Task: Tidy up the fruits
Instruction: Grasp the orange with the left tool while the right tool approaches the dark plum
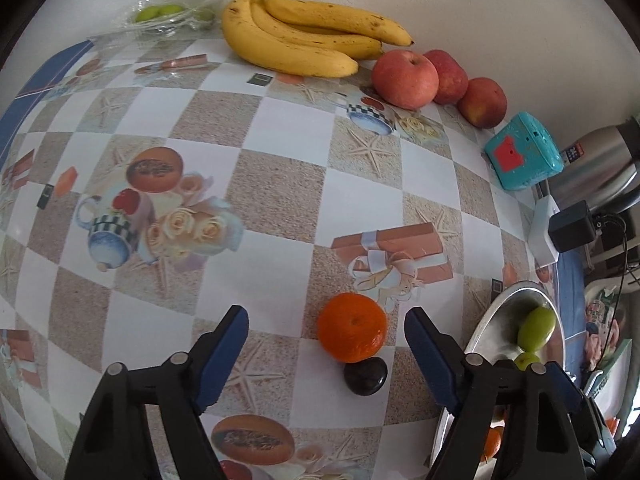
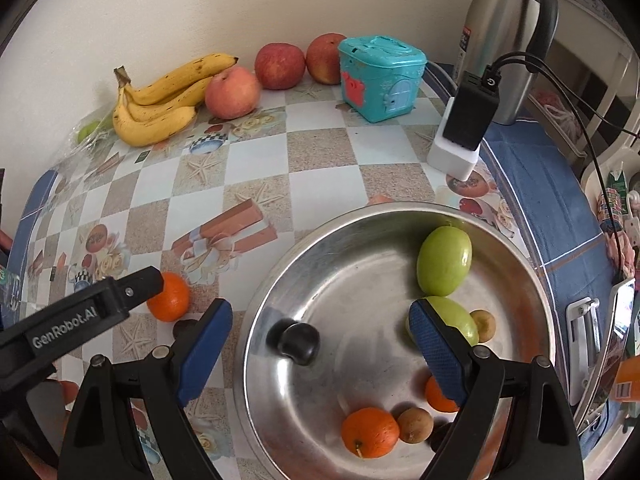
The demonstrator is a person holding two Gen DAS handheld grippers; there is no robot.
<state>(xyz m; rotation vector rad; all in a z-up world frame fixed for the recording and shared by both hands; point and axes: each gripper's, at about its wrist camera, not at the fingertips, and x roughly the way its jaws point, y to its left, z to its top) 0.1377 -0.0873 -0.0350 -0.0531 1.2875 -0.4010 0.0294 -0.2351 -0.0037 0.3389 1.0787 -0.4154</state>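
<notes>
My left gripper (image 1: 326, 320) is open just above the table. An orange tangerine (image 1: 352, 327) and a small dark fruit (image 1: 366, 376) lie between its fingers, toward the right one. The tangerine also shows in the right wrist view (image 2: 170, 298), partly behind the left gripper's finger (image 2: 120, 300). My right gripper (image 2: 320, 320) is open and empty above a steel bowl (image 2: 280, 280). The bowl holds a dark plum (image 2: 300, 343), two green fruits (image 2: 444, 261), tangerines (image 2: 370, 432) and small brown fruits (image 2: 415, 424).
Bananas (image 1: 296, 36) and three red apples (image 1: 404, 78) lie along the back wall. A bag of green fruits (image 1: 168, 14) is at the back left. A teal toy box (image 2: 380, 76), a white block with a black charger (image 2: 464, 128) and a steel flask (image 2: 508, 36) stand at right.
</notes>
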